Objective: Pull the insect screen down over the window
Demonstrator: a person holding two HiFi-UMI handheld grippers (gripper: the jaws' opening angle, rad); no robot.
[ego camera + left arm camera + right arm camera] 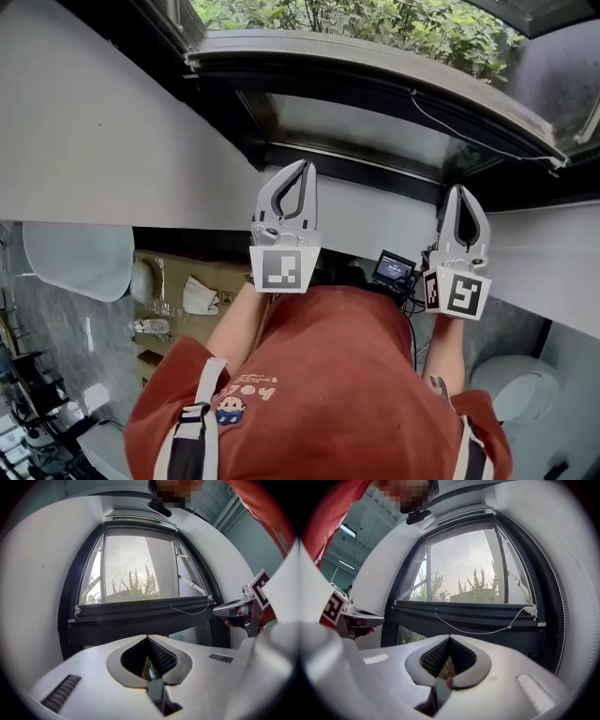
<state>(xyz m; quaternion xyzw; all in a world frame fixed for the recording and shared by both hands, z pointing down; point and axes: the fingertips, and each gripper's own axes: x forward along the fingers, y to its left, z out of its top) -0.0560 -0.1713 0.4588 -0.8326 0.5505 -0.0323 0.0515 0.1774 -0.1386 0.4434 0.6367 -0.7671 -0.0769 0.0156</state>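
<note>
head view has the left gripper (305,171) and the right gripper (462,192) held out level and side by side, both aimed at the window (347,127) but short of it, touching nothing. each claw is pinched fully shut, tips meeting, with only greenery showing through the gap behind them, so neither has hold of anything. the insect screen (136,566) covers the upper part of the opening. its dark bottom bar (140,610) hangs partway down, with bare glass below it and a thin white cord (478,631) looping along its right half. the two-handed spread looks deliberate to me: one claw towards each half of the bar should bring it down level, not skewed. shut as they are, i'd guess they must either open to grip the bar or press on its top edge.
</note>
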